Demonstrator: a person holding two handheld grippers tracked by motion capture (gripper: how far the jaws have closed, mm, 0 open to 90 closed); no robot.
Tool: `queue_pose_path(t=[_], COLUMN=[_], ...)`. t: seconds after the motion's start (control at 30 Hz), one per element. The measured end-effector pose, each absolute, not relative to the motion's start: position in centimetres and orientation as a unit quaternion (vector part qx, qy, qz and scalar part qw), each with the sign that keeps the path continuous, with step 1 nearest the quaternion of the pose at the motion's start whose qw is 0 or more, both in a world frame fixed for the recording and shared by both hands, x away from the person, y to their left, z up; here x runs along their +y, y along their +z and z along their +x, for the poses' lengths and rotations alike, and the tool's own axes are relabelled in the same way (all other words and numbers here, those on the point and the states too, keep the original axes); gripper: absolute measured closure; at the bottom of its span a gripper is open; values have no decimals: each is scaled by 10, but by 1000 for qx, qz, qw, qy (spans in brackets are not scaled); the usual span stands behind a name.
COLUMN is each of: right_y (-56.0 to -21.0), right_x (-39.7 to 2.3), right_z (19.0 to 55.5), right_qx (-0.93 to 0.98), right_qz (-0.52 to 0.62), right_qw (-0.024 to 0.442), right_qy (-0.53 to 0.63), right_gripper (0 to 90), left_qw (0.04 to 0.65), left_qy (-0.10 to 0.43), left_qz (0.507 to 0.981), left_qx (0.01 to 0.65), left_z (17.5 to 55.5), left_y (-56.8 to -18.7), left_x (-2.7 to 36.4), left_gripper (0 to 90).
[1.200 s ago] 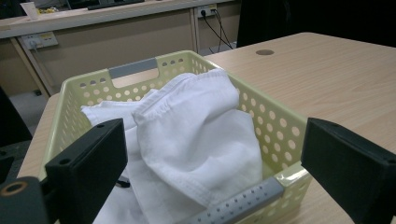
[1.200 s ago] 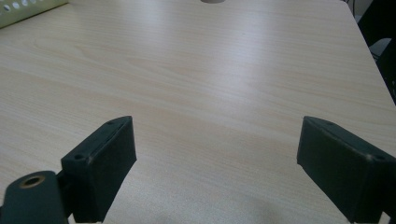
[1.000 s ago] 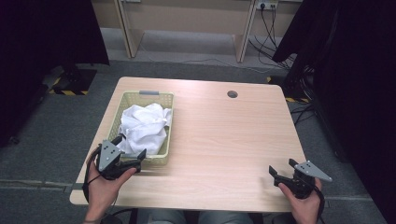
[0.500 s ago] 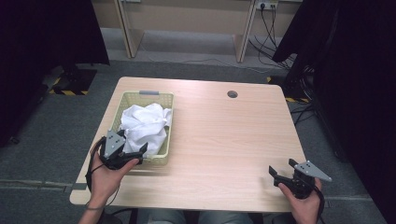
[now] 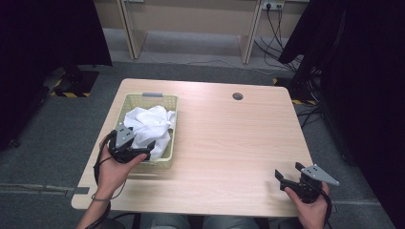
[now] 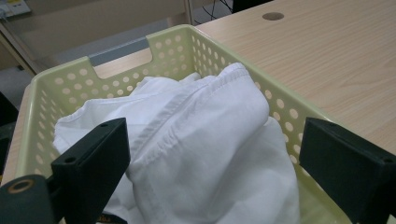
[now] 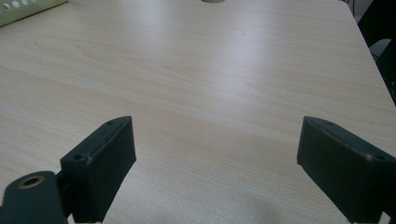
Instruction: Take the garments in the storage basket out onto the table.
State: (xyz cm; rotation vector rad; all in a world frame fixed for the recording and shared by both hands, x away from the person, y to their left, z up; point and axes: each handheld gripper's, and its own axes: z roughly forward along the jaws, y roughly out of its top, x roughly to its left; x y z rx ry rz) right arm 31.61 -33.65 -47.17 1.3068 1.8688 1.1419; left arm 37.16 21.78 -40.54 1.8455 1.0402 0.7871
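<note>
- Where the person's forearms come in at the near table edge, the right gripper [image 5: 291,180] sits low over bare wood at the near right corner — jaws spread wide, nothing between them, as the right gripper view shows.
- Left gripper [image 5: 141,149] is held at the near end of the basket [image 5: 152,95], jaws likewise spread and holding nothing; in the left gripper view they frame the cloth on either side.
- White cloth [image 6: 201,140] lies bunched in the basket, heaped above the rim, its near fold spilling toward the near wall. A hemmed edge runs across the top of the heap.
- Key relation: the cloth lies straight ahead of the left gripper and slightly below it — just beside the jaw tips, whether touching I cannot tell. The left hand is by far the nearer; the right is well apart, across the table [image 5: 229,143].
- Basket's long axis runs away from the person, near to far, handle cut-out at the far wall.
- Judgement: the step in hand looks like a reach for the cloth; the next move would be a short forward-and-down push, then closing on a raised fold.
- Beyond the basket, a cable hole [image 5: 237,96] sits near the table's far edge.
</note>
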Motion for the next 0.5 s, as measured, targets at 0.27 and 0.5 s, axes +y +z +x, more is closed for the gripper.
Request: queue_pose_path(t=[0.27, 0.5], right_y=[-472, -472], right_x=[-337, -337], right_z=[316, 316], right_qx=[700, 699], right_qz=[491, 492], right_qw=[290, 290], right_qy=[430, 430], right_gripper=[119, 118], left_qw=[413, 383], left_qy=[293, 286], left_qz=[757, 781], left_qx=[412, 401], left_z=[390, 402], left_y=[-398, -394], left_x=[211, 206], left_gripper=[86, 82])
